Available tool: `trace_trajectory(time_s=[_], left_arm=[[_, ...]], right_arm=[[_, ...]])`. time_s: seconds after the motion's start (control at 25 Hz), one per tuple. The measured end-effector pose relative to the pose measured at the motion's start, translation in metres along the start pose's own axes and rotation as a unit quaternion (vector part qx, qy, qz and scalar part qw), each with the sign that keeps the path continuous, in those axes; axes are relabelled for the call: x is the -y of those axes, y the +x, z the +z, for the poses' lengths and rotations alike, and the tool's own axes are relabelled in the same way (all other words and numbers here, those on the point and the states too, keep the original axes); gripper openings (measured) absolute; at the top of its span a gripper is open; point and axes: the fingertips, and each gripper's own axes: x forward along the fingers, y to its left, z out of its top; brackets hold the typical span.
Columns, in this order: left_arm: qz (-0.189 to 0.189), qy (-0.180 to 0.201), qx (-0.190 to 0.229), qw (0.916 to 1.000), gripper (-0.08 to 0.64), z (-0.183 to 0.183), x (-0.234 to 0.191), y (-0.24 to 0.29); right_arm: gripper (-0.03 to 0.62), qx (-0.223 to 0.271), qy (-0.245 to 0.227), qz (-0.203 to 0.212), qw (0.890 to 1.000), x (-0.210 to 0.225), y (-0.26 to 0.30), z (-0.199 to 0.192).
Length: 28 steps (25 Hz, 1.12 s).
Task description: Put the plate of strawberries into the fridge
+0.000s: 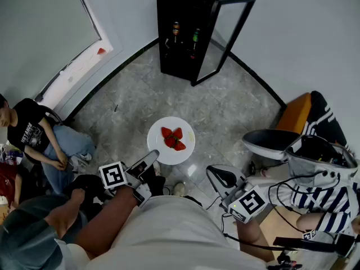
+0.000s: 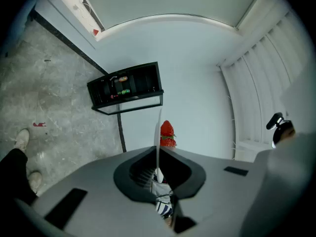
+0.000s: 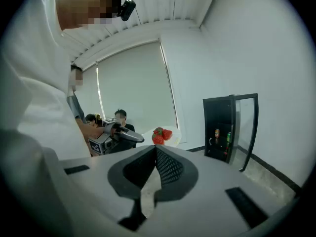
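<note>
A white plate (image 1: 183,151) carrying three strawberries (image 1: 172,139) is held above the grey floor. My left gripper (image 1: 152,156) is shut on the plate's near-left rim. In the left gripper view the plate (image 2: 158,132) runs edge-on between the jaws of the left gripper (image 2: 158,157), with the strawberries (image 2: 167,134) beyond them. My right gripper (image 1: 216,176) hangs to the plate's lower right, shut and empty. In the right gripper view the jaws of the right gripper (image 3: 156,150) meet, and the plate (image 3: 173,132) shows past them. The black fridge (image 1: 185,30) stands ahead with its glass door (image 1: 225,38) swung open.
Bottles (image 1: 195,37) stand on the fridge shelf. A person (image 1: 34,134) sits on the floor at the left. At the right are a second person in a striped shirt (image 1: 326,201), cables, a dark seat (image 1: 273,142) and an orange object (image 1: 295,114).
</note>
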Motion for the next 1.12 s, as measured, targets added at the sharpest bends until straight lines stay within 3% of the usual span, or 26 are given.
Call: trace_trajectory(time_s=[0.28,0.64,0.92,1.12], left_arm=[[-0.02,-0.011,-0.011,0.9997,0.025,0.062,0.025,0.043],[-0.014,0.053,-0.019,0.9983,0.025,0.135,-0.015,0.042],[0.001,0.05,-0.012,0.9987,0.025,0.197,-0.038,0.042],[0.016,0.039,0.0,0.9991,0.025,0.225,-0.052,0.068]], right_arm=[[0.017,-0.018,-0.014,-0.001,1.0,0.029,0.043,0.062],[0.018,-0.01,-0.035,0.005,0.999,0.036,0.123,0.063],[0.029,-0.003,-0.027,-0.016,1.0,0.052,0.175,0.077],[0.089,-0.008,-0.04,0.0,0.999,0.098,0.205,0.085]])
